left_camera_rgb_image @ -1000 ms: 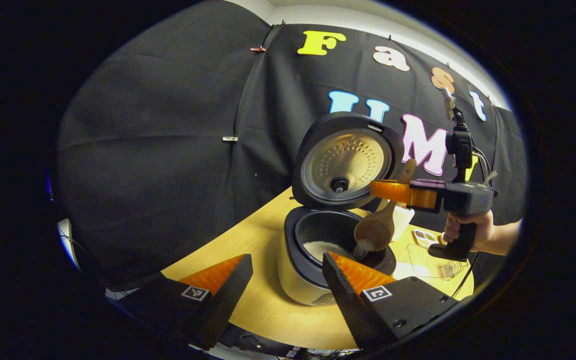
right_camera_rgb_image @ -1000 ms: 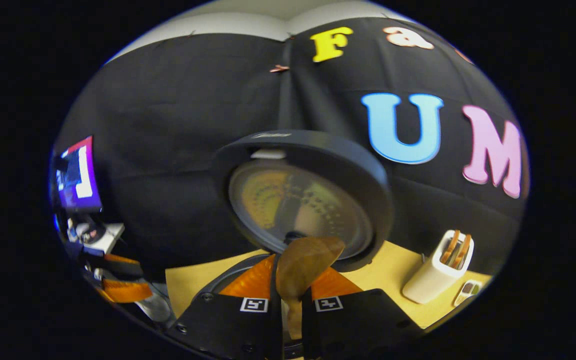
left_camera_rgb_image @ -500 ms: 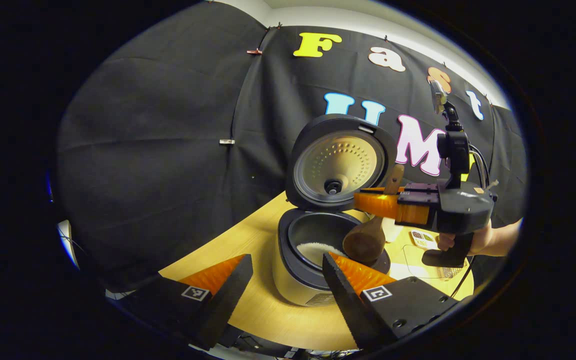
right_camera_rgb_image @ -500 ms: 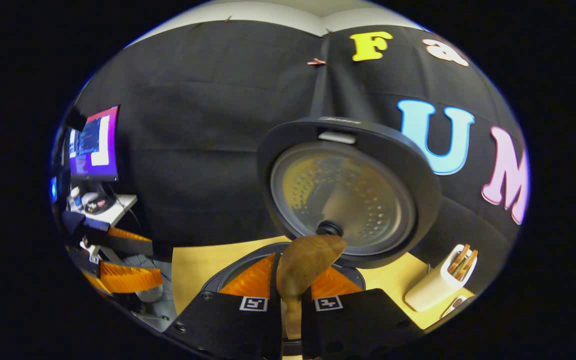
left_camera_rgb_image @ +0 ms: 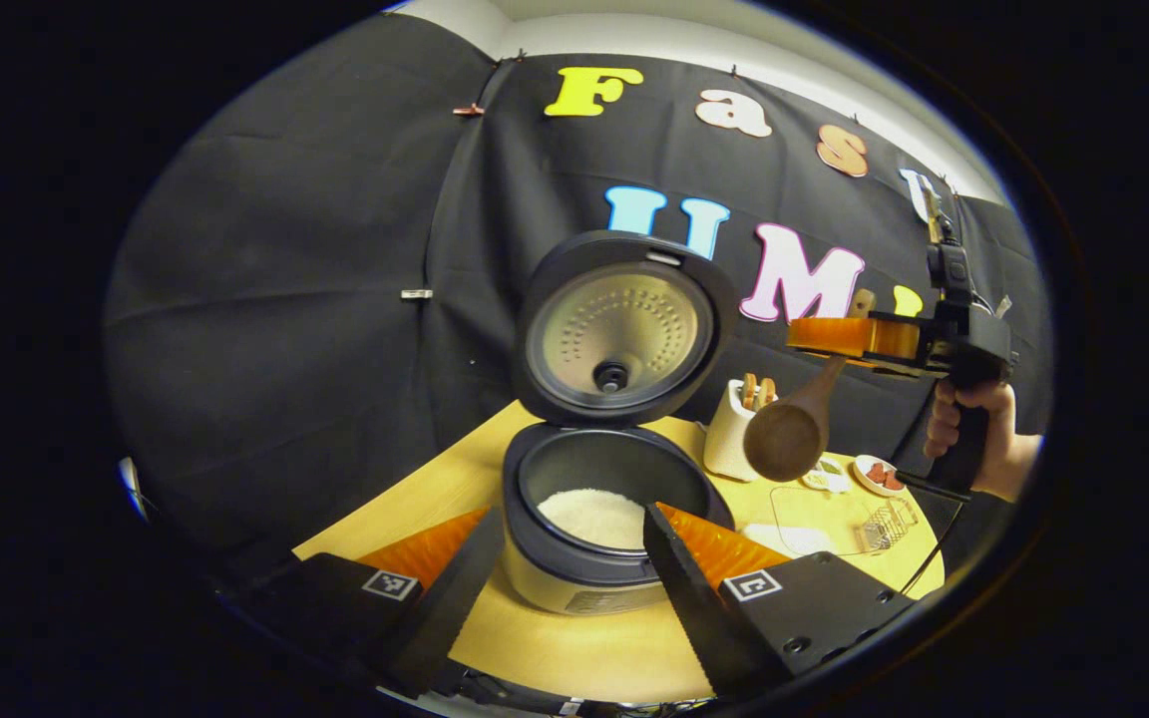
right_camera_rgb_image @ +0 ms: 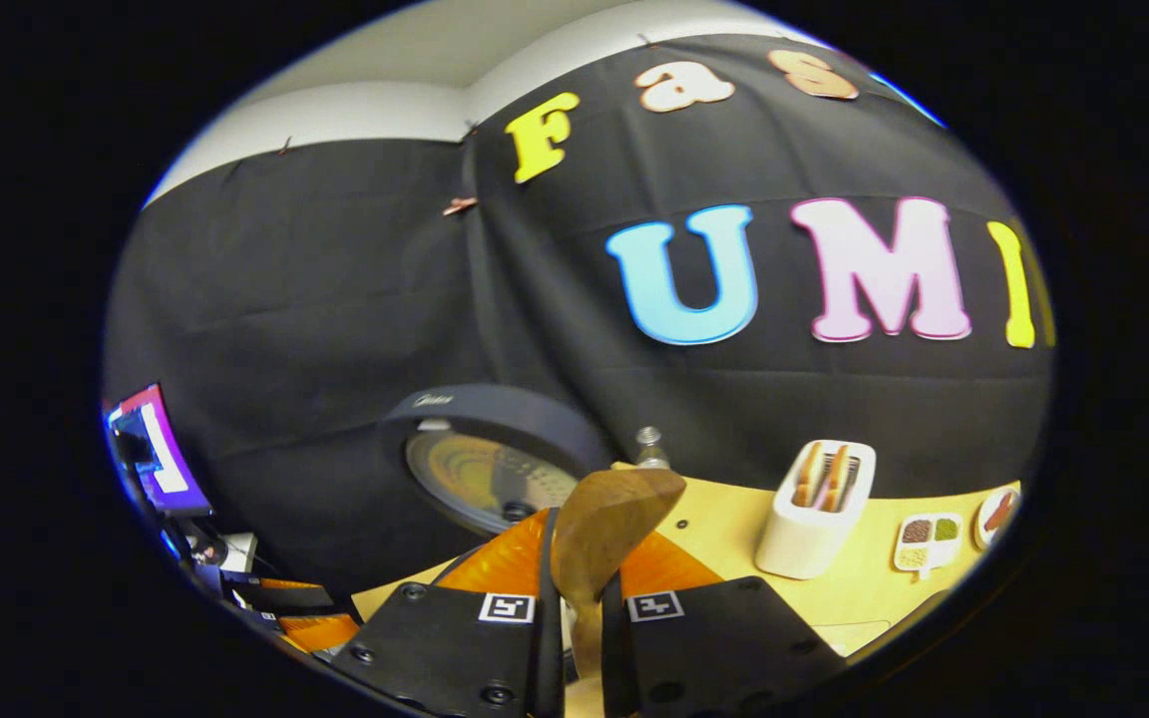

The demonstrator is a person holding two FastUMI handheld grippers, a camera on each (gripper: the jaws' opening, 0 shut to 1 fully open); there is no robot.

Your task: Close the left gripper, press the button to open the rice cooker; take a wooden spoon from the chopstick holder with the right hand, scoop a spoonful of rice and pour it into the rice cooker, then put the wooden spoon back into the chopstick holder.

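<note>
Rice poured, the right tool grips the wooden spoon by its handle, bowl hanging down, just beside and above the white chopstick holder on the table. The left tool waits open before the open rice cooker.

Cooker sat open on table, rice inside; holder right of it, spoon above table.

Black cloth wall, white ceiling strip, wooden table, monitor
</note>
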